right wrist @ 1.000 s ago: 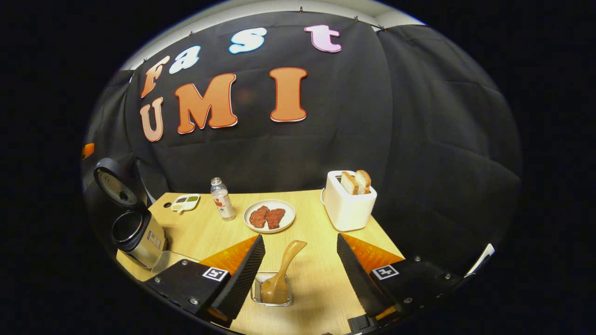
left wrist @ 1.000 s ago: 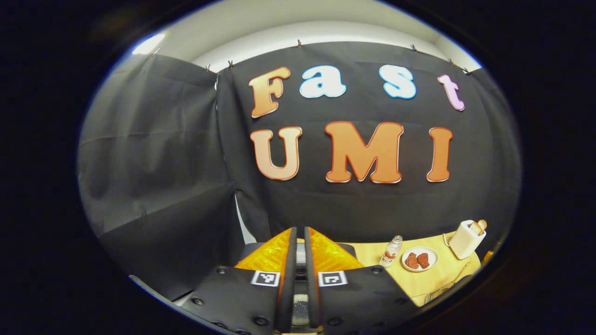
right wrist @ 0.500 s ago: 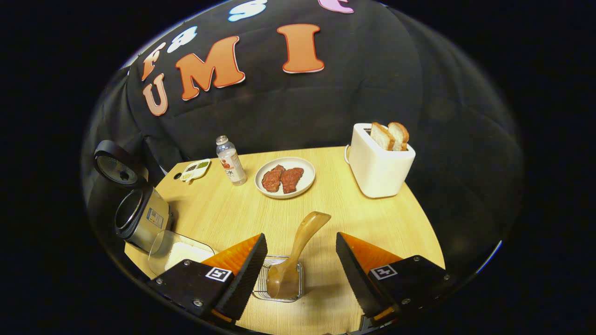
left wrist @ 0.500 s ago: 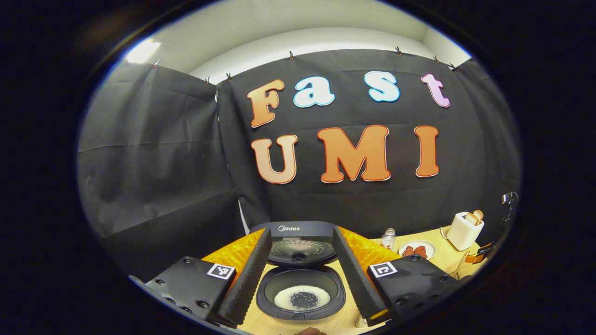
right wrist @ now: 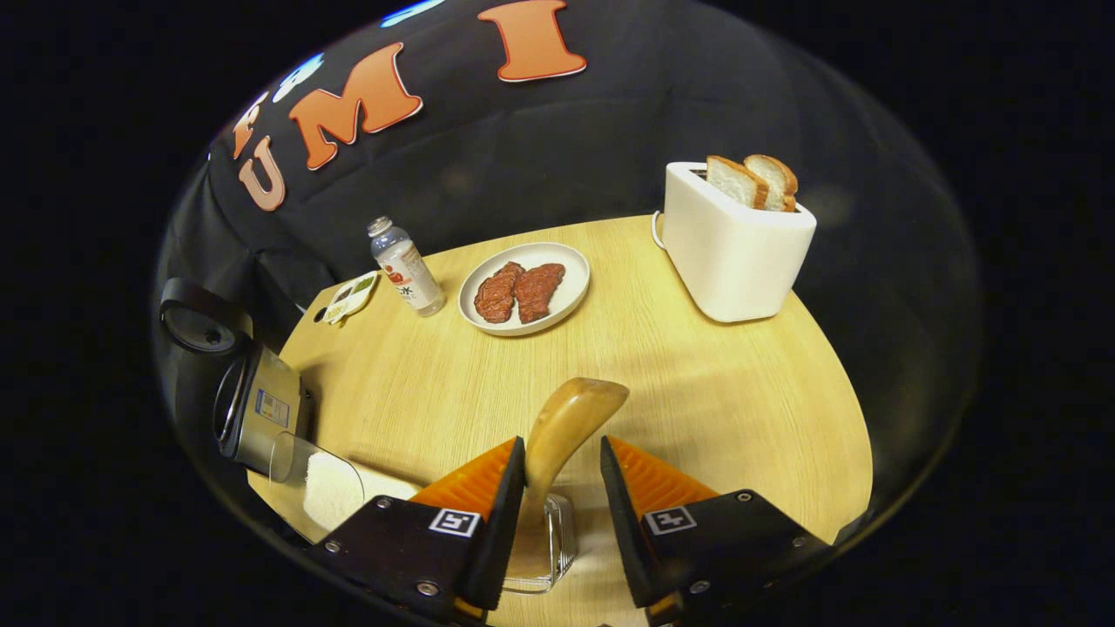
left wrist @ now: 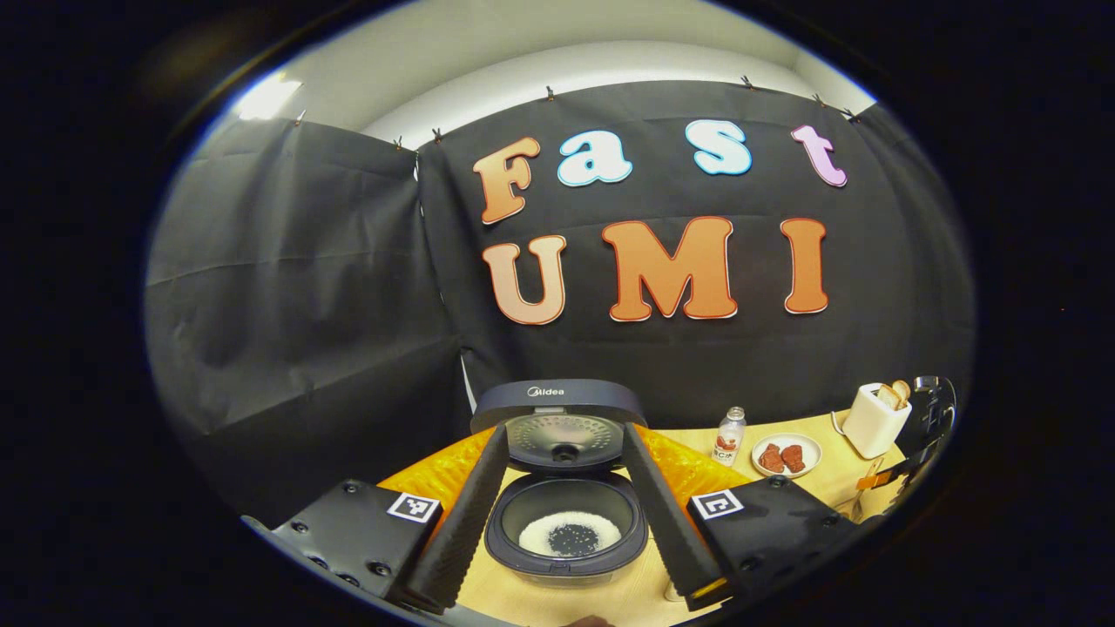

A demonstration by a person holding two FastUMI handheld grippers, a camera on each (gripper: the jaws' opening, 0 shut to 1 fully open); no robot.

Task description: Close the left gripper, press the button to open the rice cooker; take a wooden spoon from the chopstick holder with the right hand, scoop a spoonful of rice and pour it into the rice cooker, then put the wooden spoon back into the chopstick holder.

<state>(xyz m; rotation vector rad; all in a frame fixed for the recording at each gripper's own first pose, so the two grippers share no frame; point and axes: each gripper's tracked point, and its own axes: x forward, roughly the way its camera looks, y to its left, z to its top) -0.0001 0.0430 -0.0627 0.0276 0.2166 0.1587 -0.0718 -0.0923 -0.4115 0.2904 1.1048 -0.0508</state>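
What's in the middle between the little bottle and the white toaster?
In the right gripper view, a round white plate with two reddish-brown meat pieces sits between the small clear bottle and the white toaster.

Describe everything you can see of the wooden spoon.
The wooden spoon is light brown, smooth and glossy, looking like polished wood. It stands handle-up in the small clear holder near the table's front edge, its lower end inside the holder. Its broad, rounded handle end curves over toward the right. The right gripper has its fingers on either side of the handle: the left finger looks to be against it, while a gap shows at the other, so it is not yet gripped.
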